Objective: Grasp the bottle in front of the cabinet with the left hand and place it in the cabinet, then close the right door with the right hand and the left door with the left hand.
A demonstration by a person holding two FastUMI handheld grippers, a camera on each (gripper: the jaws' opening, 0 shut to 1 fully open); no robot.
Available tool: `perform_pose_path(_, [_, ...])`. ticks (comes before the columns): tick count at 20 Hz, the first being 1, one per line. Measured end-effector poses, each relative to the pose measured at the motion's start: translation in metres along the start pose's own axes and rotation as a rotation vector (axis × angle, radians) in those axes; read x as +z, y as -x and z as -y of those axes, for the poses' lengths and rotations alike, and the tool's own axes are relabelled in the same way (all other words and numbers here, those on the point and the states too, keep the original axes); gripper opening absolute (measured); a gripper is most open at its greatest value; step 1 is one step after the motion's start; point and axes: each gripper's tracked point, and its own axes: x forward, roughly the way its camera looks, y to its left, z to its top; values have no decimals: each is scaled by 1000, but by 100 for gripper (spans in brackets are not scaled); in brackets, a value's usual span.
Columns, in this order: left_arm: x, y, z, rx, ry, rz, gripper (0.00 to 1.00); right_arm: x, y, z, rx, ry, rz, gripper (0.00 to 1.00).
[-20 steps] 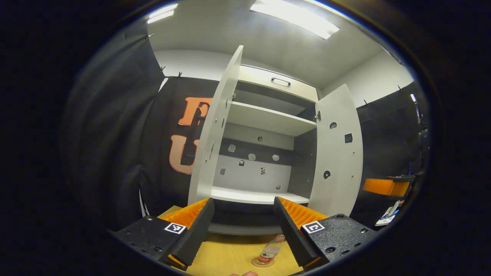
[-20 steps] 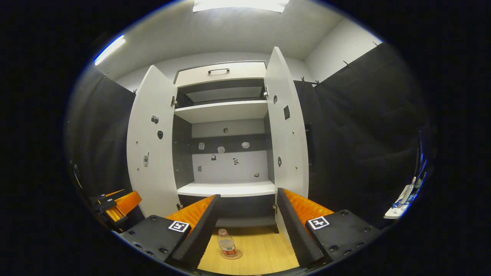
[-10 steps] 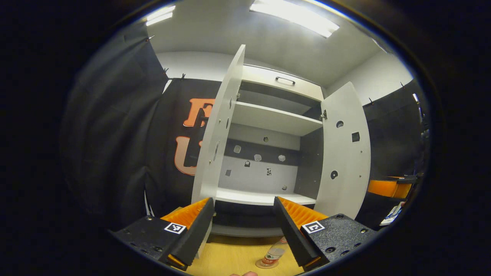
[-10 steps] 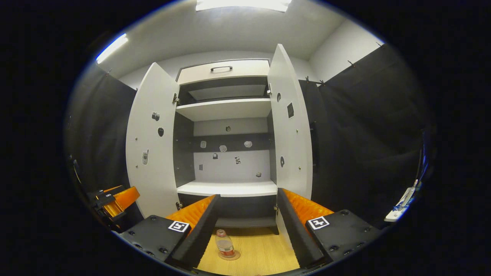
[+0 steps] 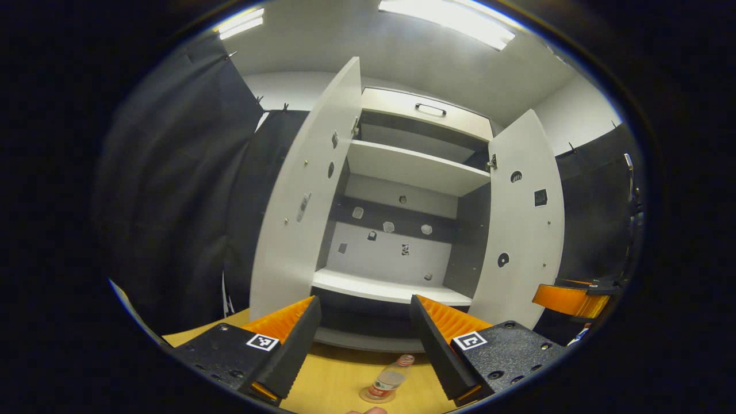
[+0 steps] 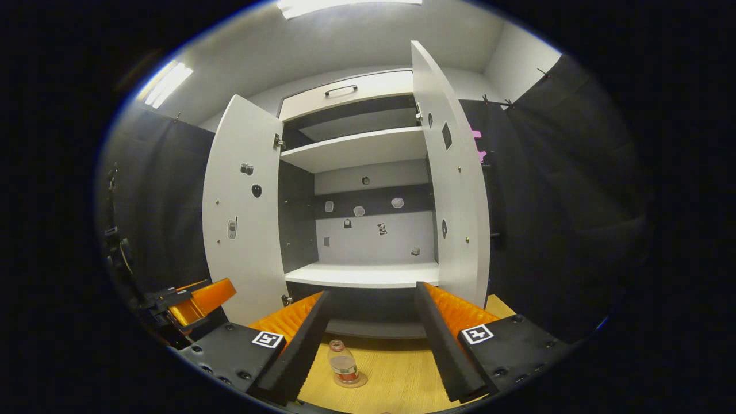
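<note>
- I see the cabinet (image 5: 402, 172) standing with both doors swung wide: the left door (image 5: 299, 201) and the right door (image 5: 526, 218).
- The bottle (image 5: 388, 379) stands upright on a round coaster on the wooden table (image 5: 333, 382), just in front of the cabinet.
- My left gripper (image 5: 363, 351) is released, fingers spread, holding nothing, with the bottle low between them.
- My right gripper (image 6: 371, 345) is also spread wide and empty.

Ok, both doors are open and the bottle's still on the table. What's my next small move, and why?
Probably lower the left gripper toward the bottle. Its jaws stand open, and the bottle stands upright and untouched on the wooden table in front of the cabinet, low between the fingers.
</note>
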Motion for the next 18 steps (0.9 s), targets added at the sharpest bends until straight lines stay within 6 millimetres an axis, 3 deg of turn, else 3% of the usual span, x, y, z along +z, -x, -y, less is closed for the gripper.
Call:
perform_pose_path(4, [-62,-29,59,-47,48,-62,95,8,12,47,11,21,-8,96])
perform_pose_path(7, [-136,-49,73,-5,-42,-131,95,11,25,79,4,17,-27,97])
perform_pose_path(12, [-238,-66,59,59,-140,-200,95,4,46,127,-42,30,-57,97])
perform_pose_path(15, [-277,-68,47,105,-161,-230,95,2,55,146,-68,48,-77,97])
perform_pose_path(18, [-297,-66,39,131,-160,-256,95,-1,59,157,-83,56,-83,97])
